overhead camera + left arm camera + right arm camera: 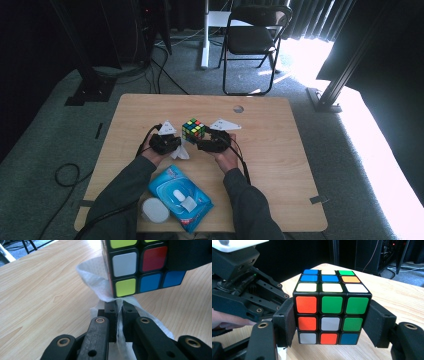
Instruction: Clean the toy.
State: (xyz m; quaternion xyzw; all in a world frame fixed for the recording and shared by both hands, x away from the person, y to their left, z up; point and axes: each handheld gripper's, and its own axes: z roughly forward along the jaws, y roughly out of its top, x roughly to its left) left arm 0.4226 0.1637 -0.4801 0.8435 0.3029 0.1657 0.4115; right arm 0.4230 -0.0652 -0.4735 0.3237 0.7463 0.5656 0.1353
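- puzzle cube (pixel 332 312): we have it clamped between the jaws of our right claw (pixel 332 325), lifted just above the bench (pixel 280 150), mid-bench.
- wet wipe (pixel 100 287): pinched in our left claw (pixel 119 308), jaws clenched on it, touching the cube's lower corner.
- step in hand, we judge: wiping the cube.
- next move calls for: steady grip right, wipe rubbed across a face.
- wipes pack (pixel 180 197): near edge.

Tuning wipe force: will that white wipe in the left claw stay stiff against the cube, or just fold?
Likely floppy: the wipe drapes and creases around the cube corner. Probably very light; thin sheet hangs loose below the left claw. It may slip or tear under hard rubbing.
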